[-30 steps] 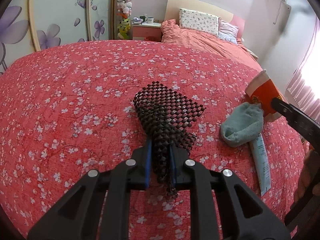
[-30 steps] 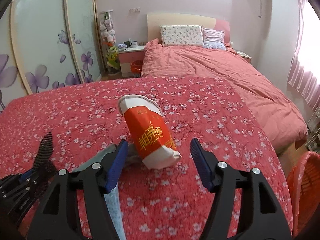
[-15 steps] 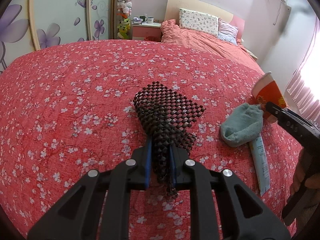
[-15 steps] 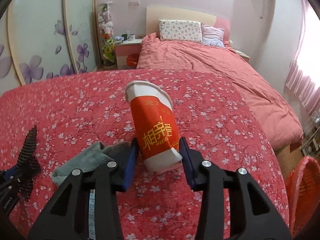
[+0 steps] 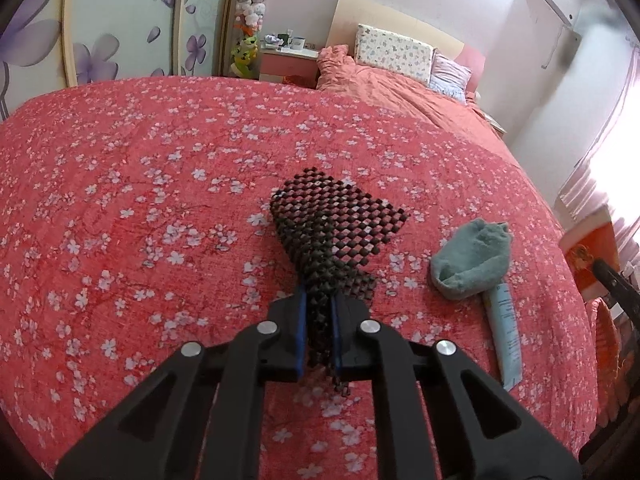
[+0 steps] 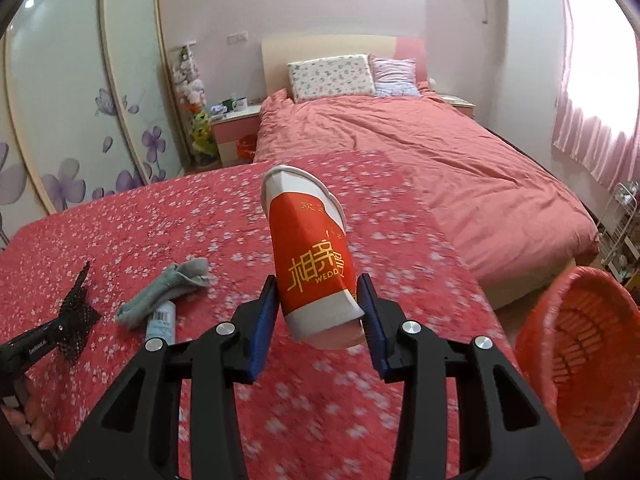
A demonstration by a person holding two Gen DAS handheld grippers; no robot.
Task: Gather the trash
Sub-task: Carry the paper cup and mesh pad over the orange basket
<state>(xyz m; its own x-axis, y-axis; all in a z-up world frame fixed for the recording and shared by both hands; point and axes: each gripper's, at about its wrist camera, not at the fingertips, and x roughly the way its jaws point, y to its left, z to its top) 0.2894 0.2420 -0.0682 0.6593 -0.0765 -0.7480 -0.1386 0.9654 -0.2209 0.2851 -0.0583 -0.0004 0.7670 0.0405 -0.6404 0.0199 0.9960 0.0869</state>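
Observation:
My left gripper (image 5: 318, 334) is shut on a black mesh mat (image 5: 336, 232) that lies on the red flowered bedspread (image 5: 120, 200). My right gripper (image 6: 318, 314) is shut on a crushed red and white paper cup (image 6: 312, 264) and holds it above the bedspread, to the left of an orange trash basket (image 6: 576, 364). The cup also shows at the right edge of the left wrist view (image 5: 592, 256). A teal sock (image 5: 472, 258) and a pale blue tube (image 5: 506, 336) lie on the bedspread right of the mat.
A pink bed (image 6: 420, 148) with pillows stands beyond the bedspread. A nightstand (image 6: 236, 120) and stuffed toys stand by the flowered wardrobe doors (image 6: 80, 100). A wire rack (image 6: 620, 220) stands at the right by the curtain.
My right gripper closed on the paper cup, lifted it off the bedspread and carried it right toward the orange basket. My left gripper stayed still on the mat.

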